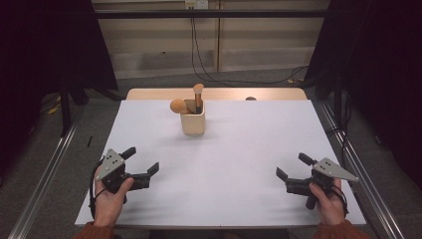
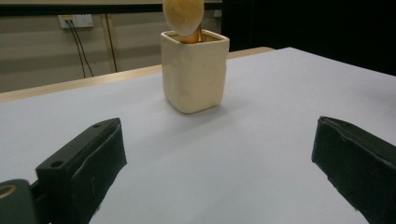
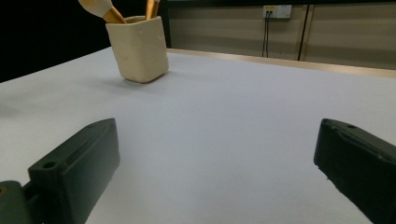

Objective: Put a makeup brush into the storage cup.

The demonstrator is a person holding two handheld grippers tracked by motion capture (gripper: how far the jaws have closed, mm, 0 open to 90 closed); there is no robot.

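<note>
A cream square holder (image 1: 193, 123) stood toward the far middle of the white table (image 1: 224, 189), upright and well apart from both grippers. Two makeup brushes stood in it, handles down and heads up, which kept the bristles off the table: a round-headed brush (image 1: 178, 106) leaned out over the holder's left rim, and a slimmer brush (image 1: 198, 97) stood nearly upright at the back. In the left gripper view the round head rose above the rim, almost dead ahead between the jaws; in the right gripper view the holder (image 3: 137, 49) sat off to the upper left, with the brush tops cut by the frame, so their exact shape there was hard to tell.

The left gripper (image 1: 144, 162) rested low near the front left corner of the table, held in the person's left hand (image 1: 110, 196), its jaws spread wide with nothing between them. The right gripper (image 1: 292, 167) mirrored it at the front right, jaws equally wide and empty. Both pointed inward toward the holder, which suggested a ready stance before a reach, most likely for a brush, since the open jaws and the clear run of table left either hand free to go.
</note>
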